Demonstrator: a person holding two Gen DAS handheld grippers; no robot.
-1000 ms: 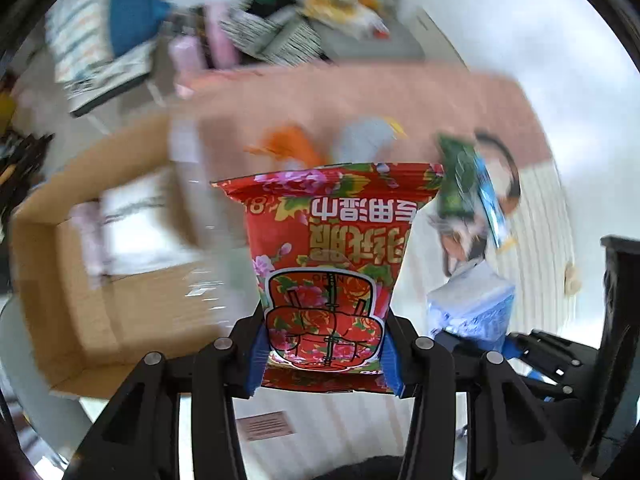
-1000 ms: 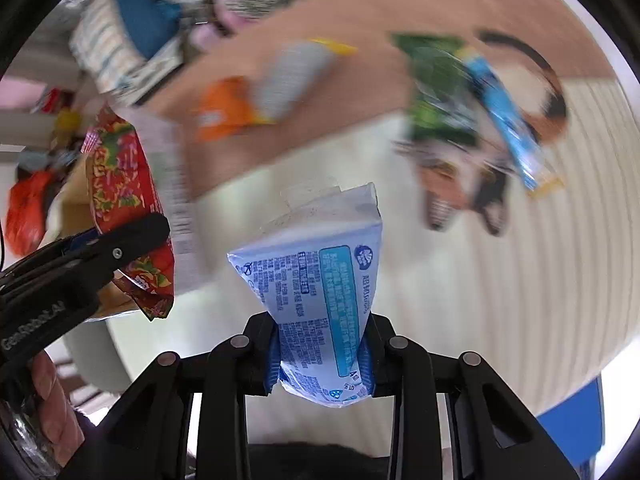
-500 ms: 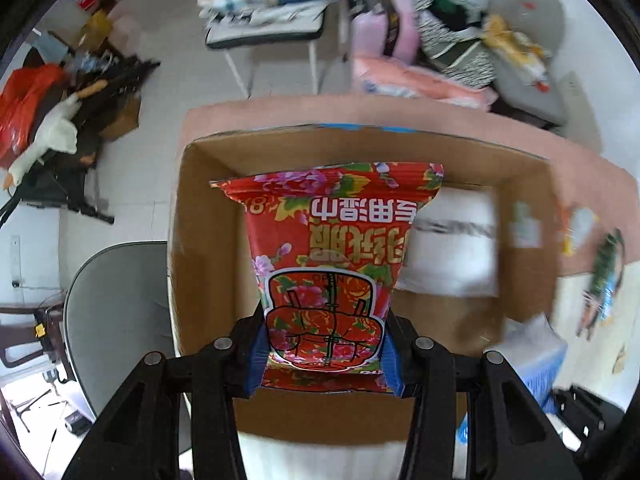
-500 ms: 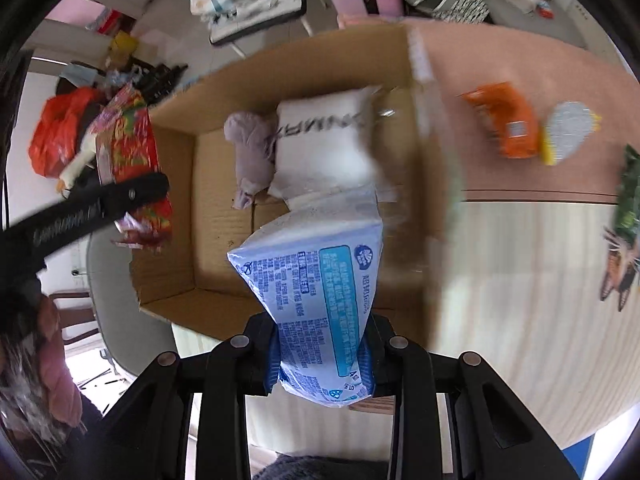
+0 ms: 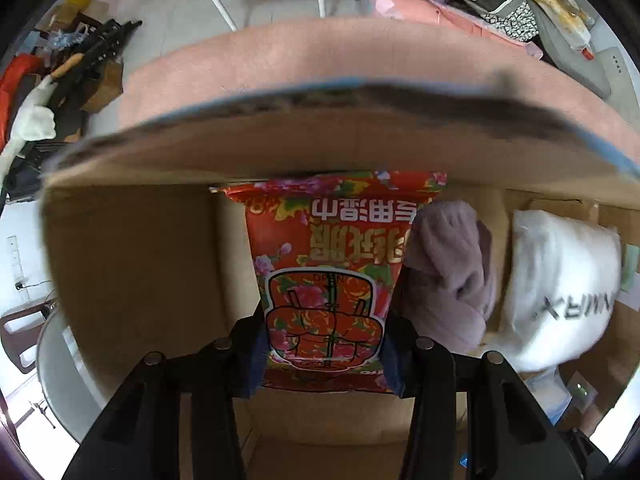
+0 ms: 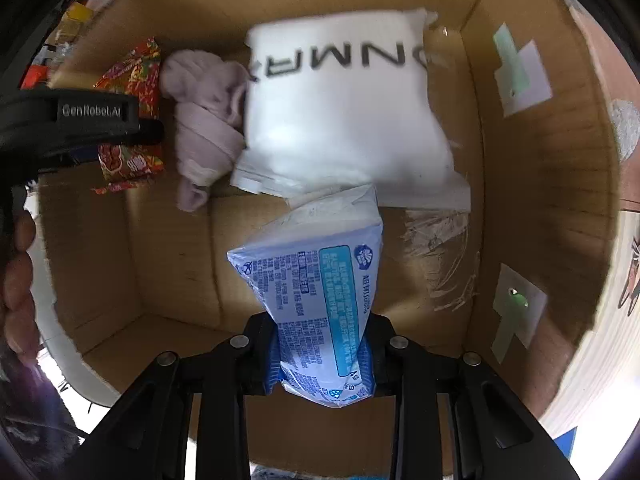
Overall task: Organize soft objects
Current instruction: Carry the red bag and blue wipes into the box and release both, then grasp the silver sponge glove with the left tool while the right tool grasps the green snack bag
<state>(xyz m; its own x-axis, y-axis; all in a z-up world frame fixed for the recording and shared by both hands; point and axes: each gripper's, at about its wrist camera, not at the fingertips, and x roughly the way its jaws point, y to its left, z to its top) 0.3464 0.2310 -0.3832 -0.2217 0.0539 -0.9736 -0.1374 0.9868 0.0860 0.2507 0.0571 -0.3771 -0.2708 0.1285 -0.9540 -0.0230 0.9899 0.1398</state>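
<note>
- Left hand-held gripper [image 5: 324,356]: clenched on the lower end of a red floral wet-wipe pack [image 5: 332,276], which stands out ahead of the fingers. Held by one end, likely so the pack goes into the box first.
- Right hand-held gripper [image 6: 322,364]: clenched on a blue-and-white tissue pack [image 6: 320,296], pinched near its bottom seam, free end pointing into the box.
- Cardboard box [image 6: 532,184]: directly beneath and ahead of both grippers; open top, bare floor under each held pack. Judged to be the collecting place for the soft goods.
- Lilac cloth [image 6: 208,128]: crumpled on the box floor, beyond the right gripper and beside the left one's pack.
- White soft package with black lettering [image 6: 344,96]: furthest in, against the far wall, touching the lilac cloth.
- Status: two items already stowed; both packs still gripped, release not yet made.
- Beyond the box wall, left view: pink tabletop [image 5: 360,52].
</note>
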